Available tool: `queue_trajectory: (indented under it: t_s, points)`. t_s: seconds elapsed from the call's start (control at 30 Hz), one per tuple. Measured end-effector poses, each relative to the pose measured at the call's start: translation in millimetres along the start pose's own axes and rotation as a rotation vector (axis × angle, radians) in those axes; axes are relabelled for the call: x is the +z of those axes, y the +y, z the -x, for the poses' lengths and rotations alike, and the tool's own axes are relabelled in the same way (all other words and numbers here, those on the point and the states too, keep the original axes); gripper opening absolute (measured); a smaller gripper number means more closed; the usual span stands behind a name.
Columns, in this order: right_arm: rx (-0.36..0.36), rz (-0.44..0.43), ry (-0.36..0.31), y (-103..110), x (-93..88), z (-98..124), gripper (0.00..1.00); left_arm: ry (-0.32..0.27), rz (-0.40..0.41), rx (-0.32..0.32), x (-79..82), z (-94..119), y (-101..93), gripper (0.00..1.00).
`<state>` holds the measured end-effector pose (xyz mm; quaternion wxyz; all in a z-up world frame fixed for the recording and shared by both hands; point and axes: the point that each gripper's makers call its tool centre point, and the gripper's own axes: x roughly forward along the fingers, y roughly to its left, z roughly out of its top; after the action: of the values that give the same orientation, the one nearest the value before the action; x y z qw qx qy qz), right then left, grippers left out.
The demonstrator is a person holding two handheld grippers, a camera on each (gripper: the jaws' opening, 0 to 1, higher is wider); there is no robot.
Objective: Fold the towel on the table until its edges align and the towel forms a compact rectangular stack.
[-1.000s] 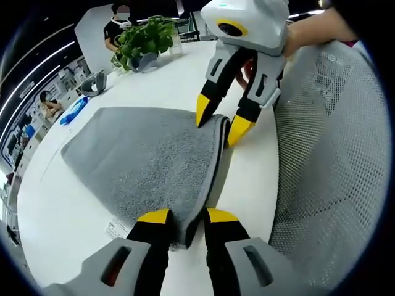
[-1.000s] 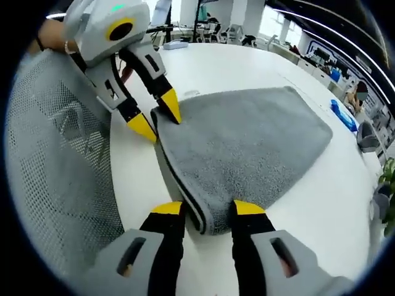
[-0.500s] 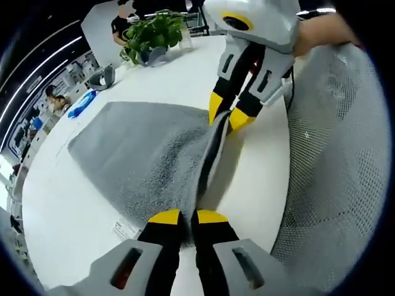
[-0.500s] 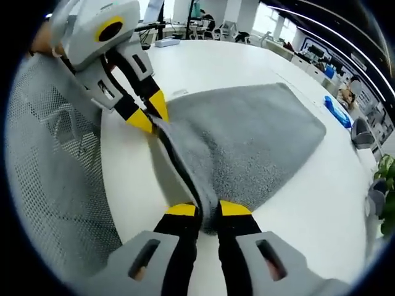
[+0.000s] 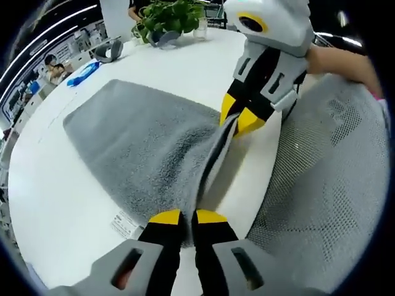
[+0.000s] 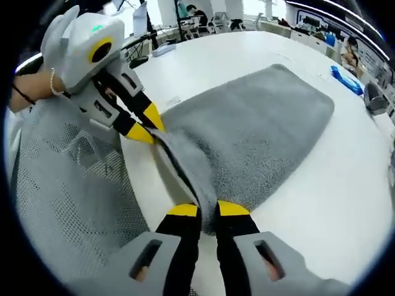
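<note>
A grey towel [image 5: 139, 139] lies folded on the white table [image 5: 55, 197], its near edge lifted into a taut ridge between both grippers. My left gripper [image 5: 182, 217] is shut on one near corner of the towel. At the ridge's far end in the left gripper view, my right gripper [image 5: 237, 117] is clamped on the other corner. In the right gripper view the towel [image 6: 253, 135] spreads away, the right gripper [image 6: 207, 209] pinches its corner, and the left gripper [image 6: 147, 123] holds the far end. A small white label [image 5: 123, 223] pokes out from the towel's edge.
A grey mesh chair back [image 5: 321, 185] stands close along the table's near edge; the same chair back [image 6: 68, 203] fills the left of the right gripper view. A potted plant [image 5: 170, 15], a blue object [image 5: 83, 72] and a grey item [image 5: 111, 49] sit at the far side. People are in the background.
Both grippers went from open around the towel's near corners to shut on them, then raised the edge off the table into a ridge. Both views shifted as the hands moved.
</note>
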<state>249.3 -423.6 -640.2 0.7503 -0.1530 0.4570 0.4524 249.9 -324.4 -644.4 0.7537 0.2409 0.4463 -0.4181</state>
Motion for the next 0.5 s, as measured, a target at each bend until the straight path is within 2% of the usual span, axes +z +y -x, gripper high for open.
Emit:
queue_trajectory:
  t_s: [0.13,0.27,0.33,0.5]
  points:
    - [0.005,0.013,-0.029,6,4.9,9,0.06,-0.011,0.015,0.002,3.9,9,1.3,0.06]
    - [0.005,-0.037,-0.084,3,14.5,20,0.06,-0.034,0.039,0.007,10.1,18,1.5,0.06]
    - [-0.016,-0.049,-0.114,-1,19.1,23,0.06,-0.089,0.029,0.049,19.6,22,7.5,0.06]
    - [-0.055,-0.048,-0.159,-7,27.3,28,0.06,-0.124,0.011,0.103,28.4,27,13.2,0.06]
